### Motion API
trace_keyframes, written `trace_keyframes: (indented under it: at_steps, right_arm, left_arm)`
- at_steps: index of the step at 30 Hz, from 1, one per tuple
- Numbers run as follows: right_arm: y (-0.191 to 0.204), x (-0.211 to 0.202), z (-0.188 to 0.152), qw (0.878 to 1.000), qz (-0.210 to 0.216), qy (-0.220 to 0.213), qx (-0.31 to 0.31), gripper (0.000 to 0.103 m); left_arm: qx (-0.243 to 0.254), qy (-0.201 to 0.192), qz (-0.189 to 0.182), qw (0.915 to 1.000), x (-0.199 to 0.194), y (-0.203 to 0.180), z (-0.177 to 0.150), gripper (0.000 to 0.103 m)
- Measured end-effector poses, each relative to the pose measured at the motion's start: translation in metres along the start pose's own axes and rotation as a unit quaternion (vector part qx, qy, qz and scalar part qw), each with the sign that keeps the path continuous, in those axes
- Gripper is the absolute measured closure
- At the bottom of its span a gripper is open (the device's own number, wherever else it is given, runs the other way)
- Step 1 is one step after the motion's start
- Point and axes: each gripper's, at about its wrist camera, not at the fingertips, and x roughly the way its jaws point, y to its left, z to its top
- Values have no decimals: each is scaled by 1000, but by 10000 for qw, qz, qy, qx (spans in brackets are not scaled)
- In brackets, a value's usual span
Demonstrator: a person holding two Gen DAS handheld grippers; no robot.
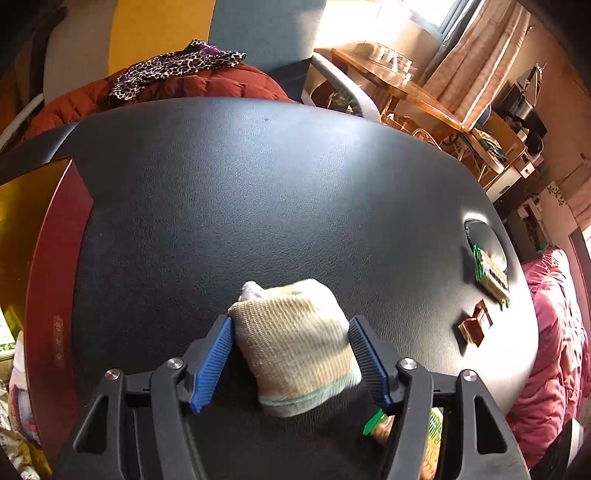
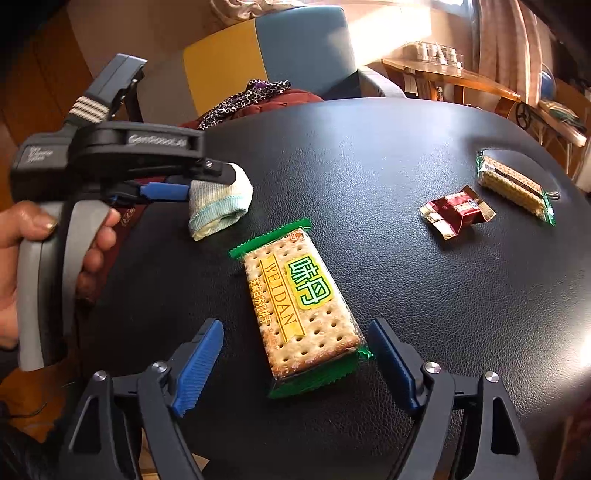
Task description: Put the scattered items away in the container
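Observation:
A rolled beige sock (image 1: 295,343) with a pale green cuff lies on the black table (image 1: 258,184). My left gripper (image 1: 290,321) is open around it, and its blue pads (image 1: 212,358) flank the sock without squeezing it. The right wrist view shows that gripper (image 2: 207,184) over the sock (image 2: 218,210), held by a hand (image 2: 22,236). My right gripper (image 2: 295,325) stands open astride the near end of a green cracker packet (image 2: 303,310), with gaps on both sides. A red candy wrapper (image 2: 456,212) and a wafer pack (image 2: 515,188) lie farther right. The red box with a gold interior (image 1: 55,258) sits at the table's left edge.
A red quilted jacket (image 1: 184,81) with a leopard cloth on it lies behind the table on a blue and yellow chair (image 1: 266,29). Pink bedding (image 1: 554,332) borders the table's right side. Wooden furniture (image 1: 406,92) stands at the back right.

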Motion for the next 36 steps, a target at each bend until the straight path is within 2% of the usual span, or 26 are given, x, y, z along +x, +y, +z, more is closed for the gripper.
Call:
trace_keyframes:
  at_steps: [2,6,9,14,16,20,23,24,26,28,29,34,36]
  right_arm:
    - [0,-1,-1,10000,2,-21,18,20]
    - [-1,-2,-2,10000,5,-69,62,20]
    - [-4,-5,3,9998,-23,-182,113,20]
    - [-10,2,13,9996,-147,-220,20,20]
    - [-9,7,17,9994,-271,-155,-112,27]
    - [0,14,23,9986,-376,-41,-378,32]
    - [11,22,24,9955,-568,138,-748,41]
    - [16,24,24,9935,-664,176,-907,50]
    - [22,23,23,9916,-756,185,-1029,52]
    - [22,20,18,9925,-756,173,-946,53]
    - [22,18,15,9930,-755,164,-898,53]
    - [23,12,3,9951,-734,122,-649,53]
    - [23,10,0,9957,-709,118,-590,53]
  left_arm:
    - [132,22,57,9999,4,-5,2,37]
    - [745,-81,261,9968,4,-17,-1,40]
    - [1029,-141,260,9942,2,-19,-5,42]
    - [1197,-181,206,9924,-3,-18,-13,43]
    - [1215,-204,196,9922,-5,-18,-16,43]
    - [1200,-240,140,9924,-5,-15,-23,40]
    - [1072,-51,-50,9942,-3,-10,-28,38]
    - [1029,12,-114,9946,-2,-8,-30,39]
    - [1030,185,-128,9944,3,-7,-37,49]
    - [1351,53,166,9907,2,-14,-48,62]
    - [1472,5,255,9888,0,-16,-52,63]
    - [1274,99,-195,9916,-12,-9,-57,65]
    - [1237,159,-366,9915,-16,-6,-59,63]
